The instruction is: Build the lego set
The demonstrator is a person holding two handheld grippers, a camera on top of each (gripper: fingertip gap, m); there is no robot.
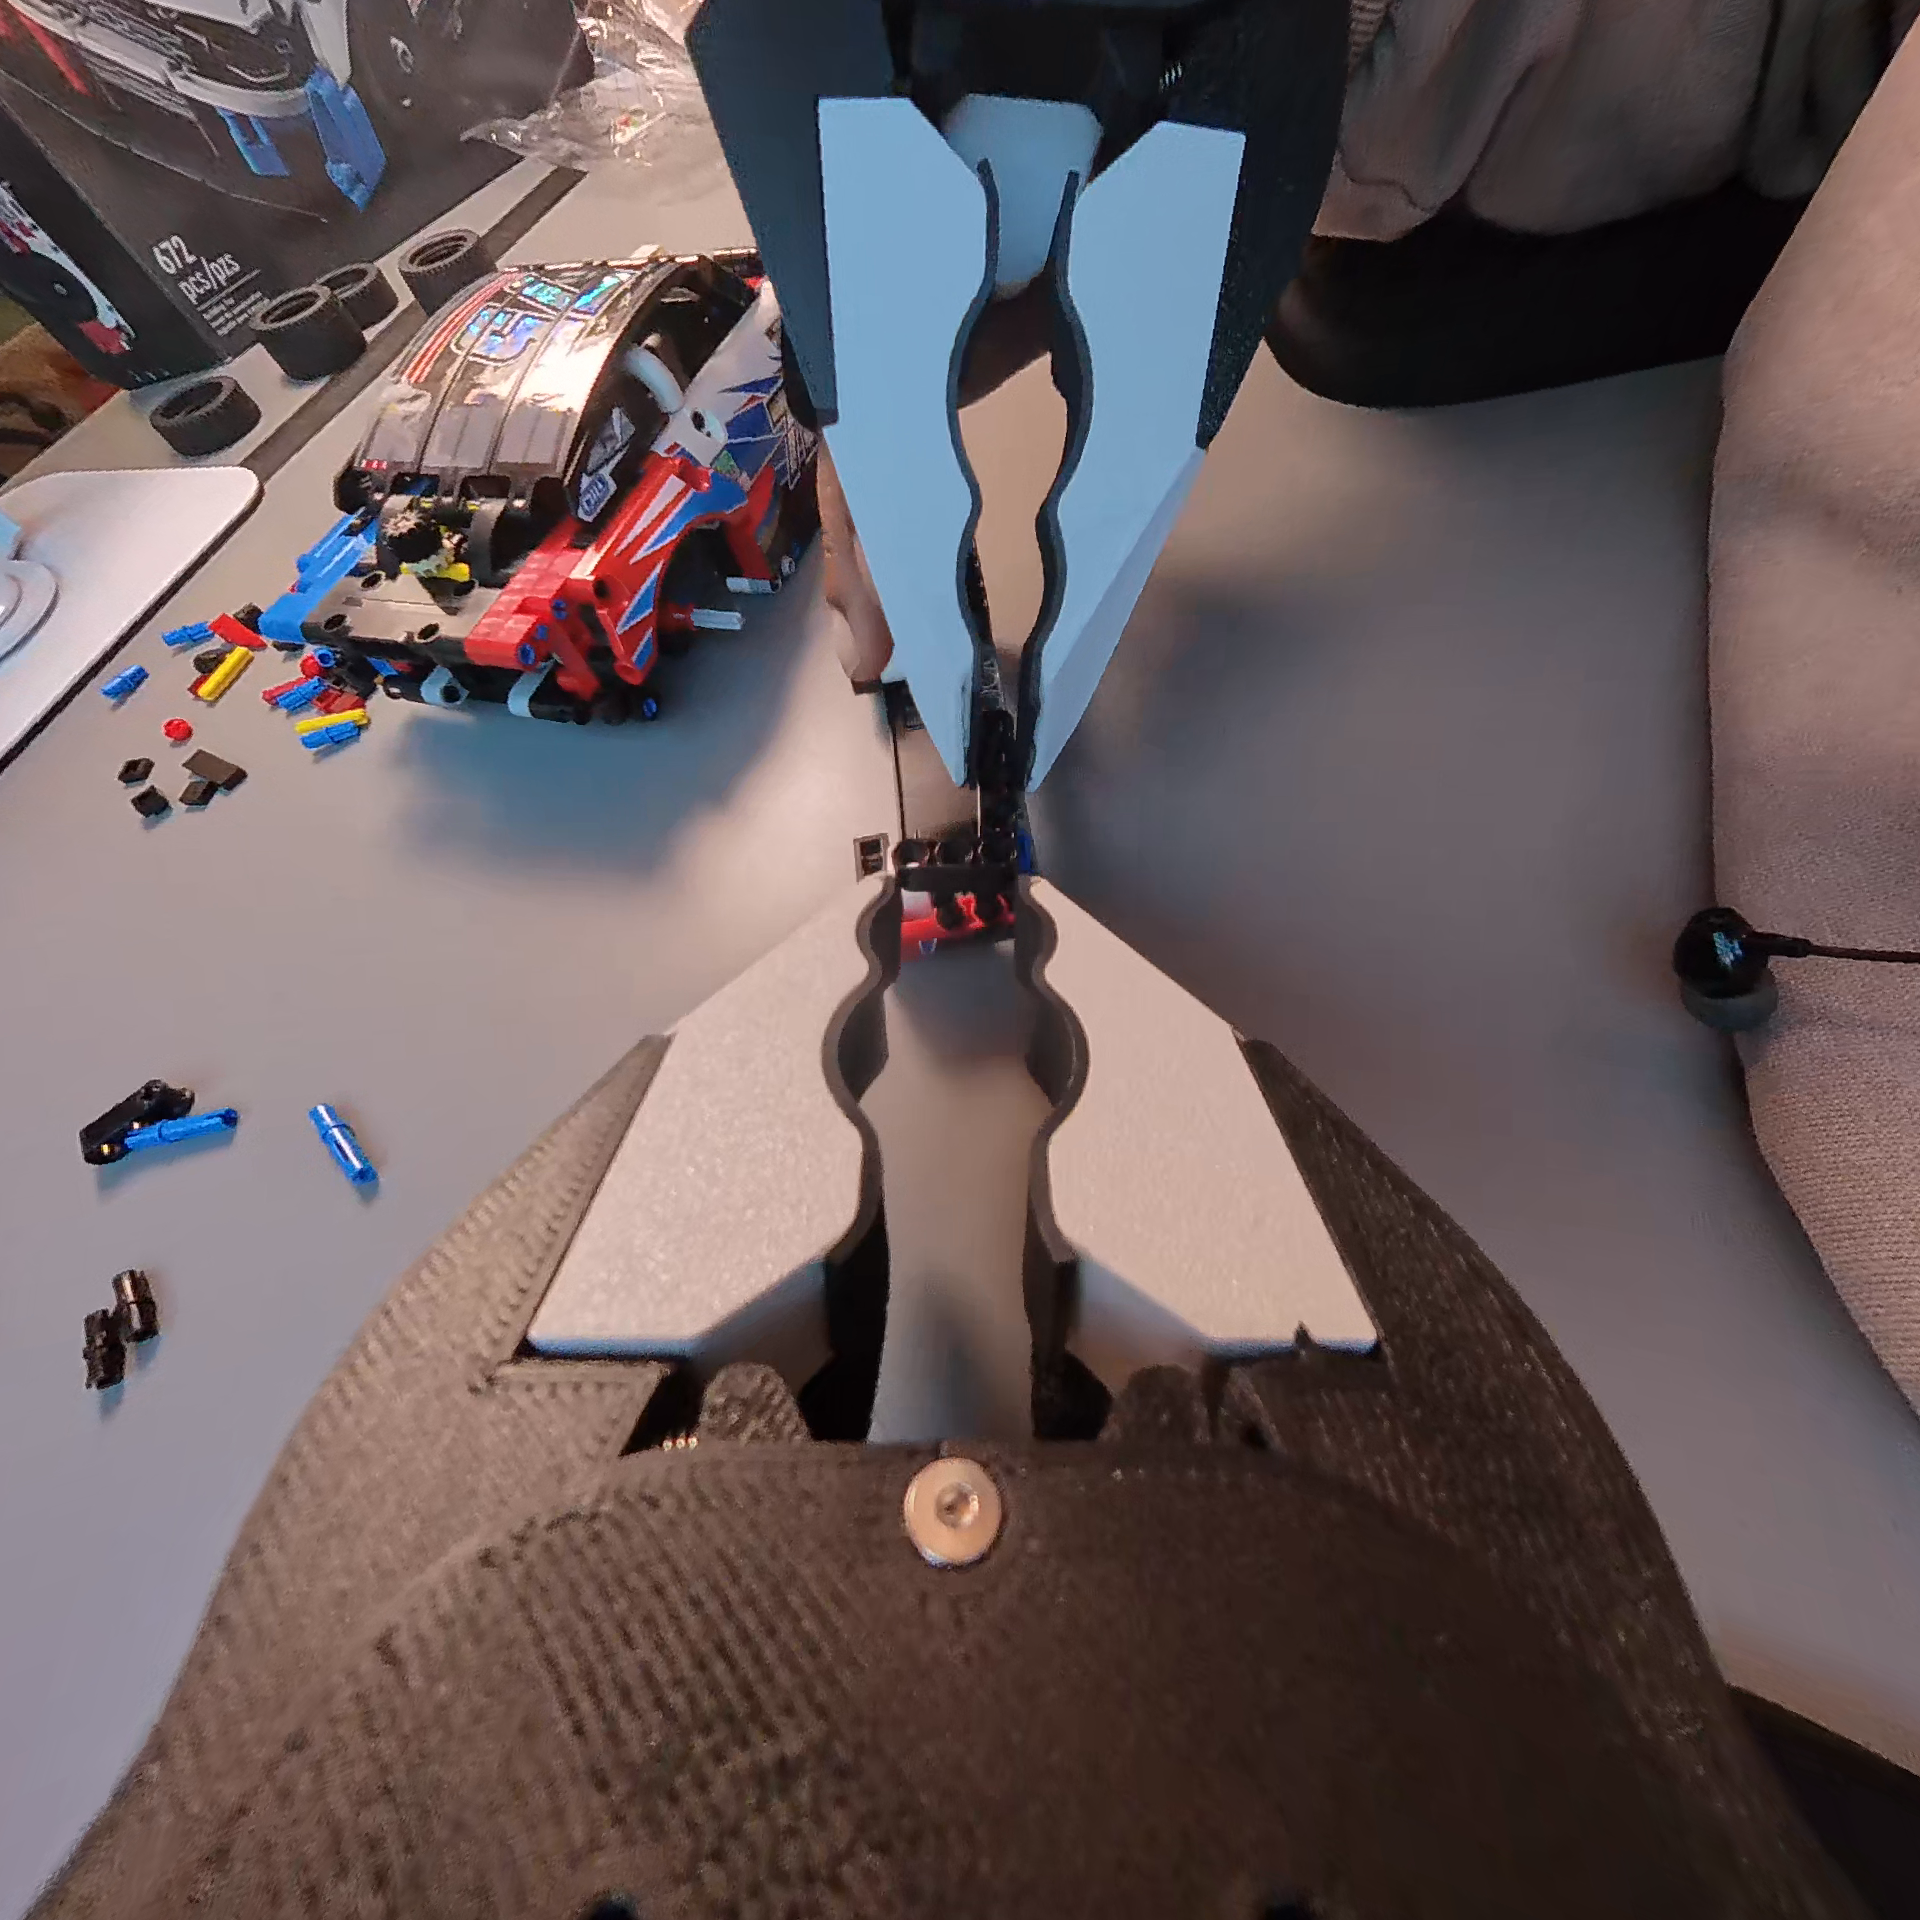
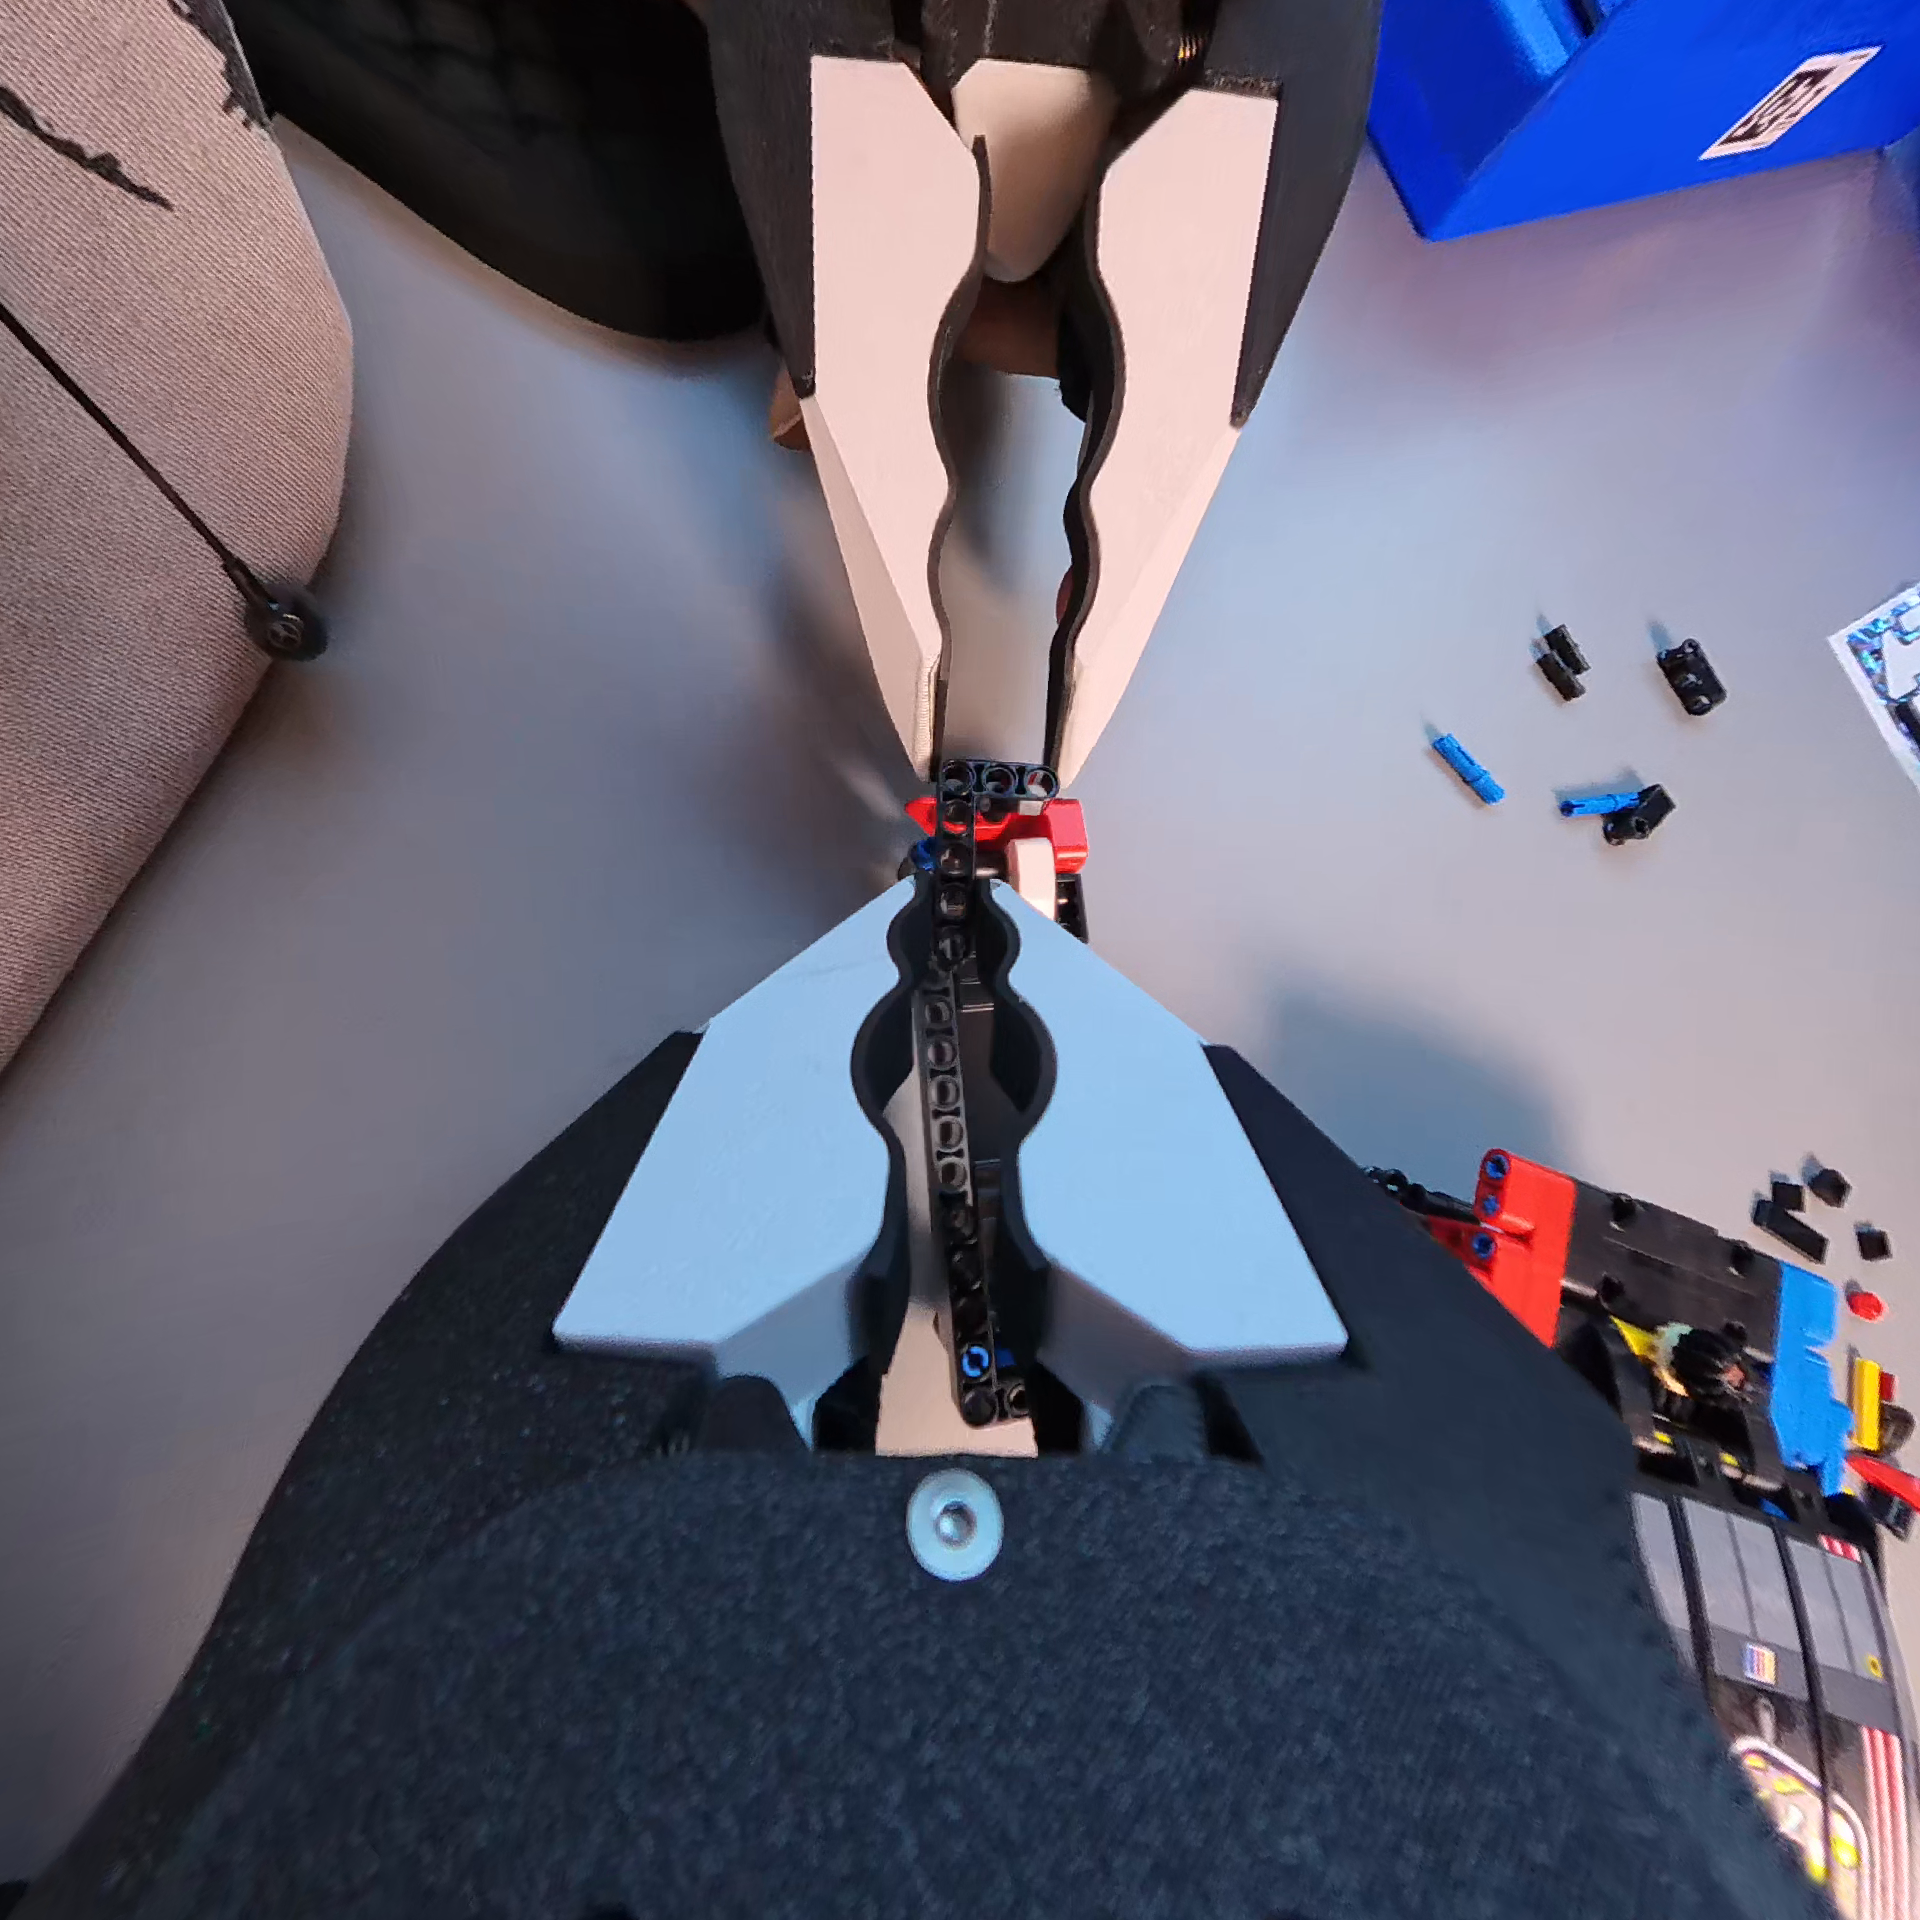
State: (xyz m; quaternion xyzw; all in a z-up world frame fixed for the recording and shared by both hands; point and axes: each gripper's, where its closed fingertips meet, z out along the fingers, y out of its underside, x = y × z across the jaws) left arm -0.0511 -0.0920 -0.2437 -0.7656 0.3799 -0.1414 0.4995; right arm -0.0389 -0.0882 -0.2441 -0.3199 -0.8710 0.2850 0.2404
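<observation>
A small sub-assembly, a long black holed beam (image 2: 948, 1122) with a red piece (image 2: 1049, 826) and short black pieces at one end, is held above the grey table between both grippers. My right gripper (image 2: 956, 883) is shut along the long beam; it also shows in the left wrist view (image 1: 997, 764), coming in from the top. My left gripper (image 1: 956, 888) is shut on the black and red end cluster (image 1: 951, 883), and shows opposite in the right wrist view (image 2: 992, 764). The partly built car (image 1: 582, 499) stands to the left, apart from both grippers.
Loose blue, black, red and yellow pieces (image 1: 249, 675) lie by the car, more nearer (image 1: 156, 1127). Several tyres (image 1: 312, 322) and the set's box (image 1: 187, 156) stand behind. A blue box (image 2: 1621, 104), a sleeve (image 1: 1818, 623) and an earbud (image 1: 1714, 966) are nearby. Left and right tips are no more than a few centimetres apart.
</observation>
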